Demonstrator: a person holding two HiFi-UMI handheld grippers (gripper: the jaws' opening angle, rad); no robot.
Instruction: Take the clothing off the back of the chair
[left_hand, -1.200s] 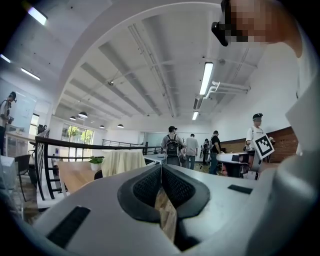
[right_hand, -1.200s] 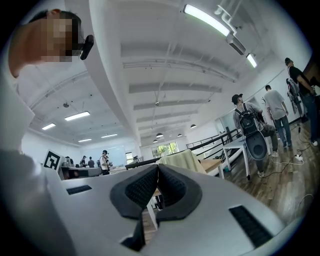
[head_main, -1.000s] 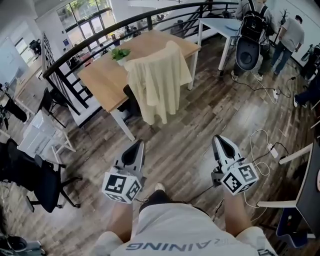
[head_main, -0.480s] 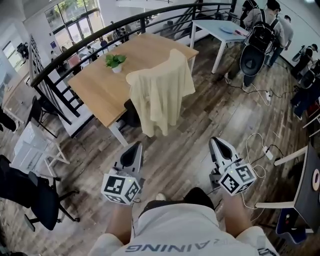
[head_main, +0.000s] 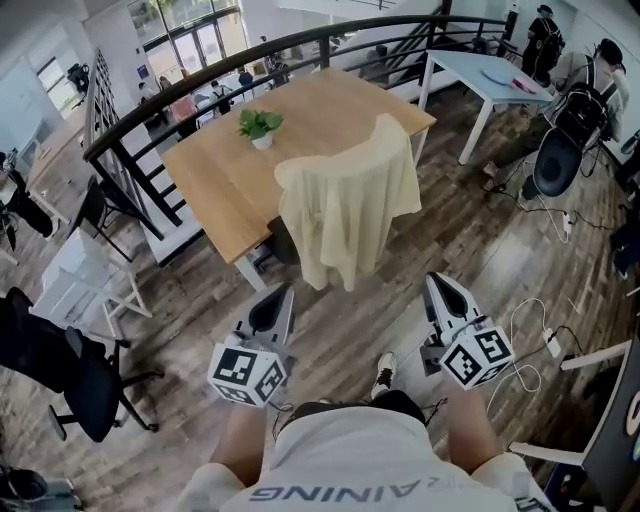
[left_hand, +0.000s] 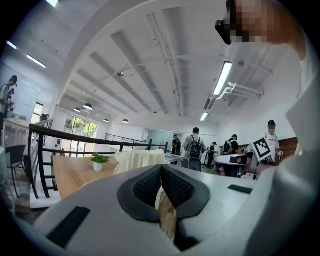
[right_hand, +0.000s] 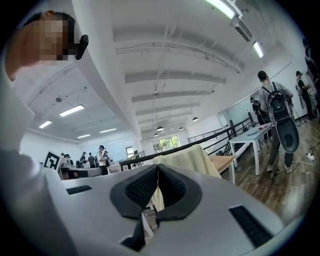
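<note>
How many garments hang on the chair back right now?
1: a cream garment, draped there at the wooden table's near edge. Another beneath it would be hidden.

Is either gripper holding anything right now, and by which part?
Nothing is held. The left gripper and right gripper are shut and empty; the cream garment hangs ahead, apart from them.

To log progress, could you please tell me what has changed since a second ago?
The person walked toward the cream garment, which now appears nearer. The left hand-held gripper and right hand-held gripper stayed shut and empty; the garment is still draped, untouched.
</note>
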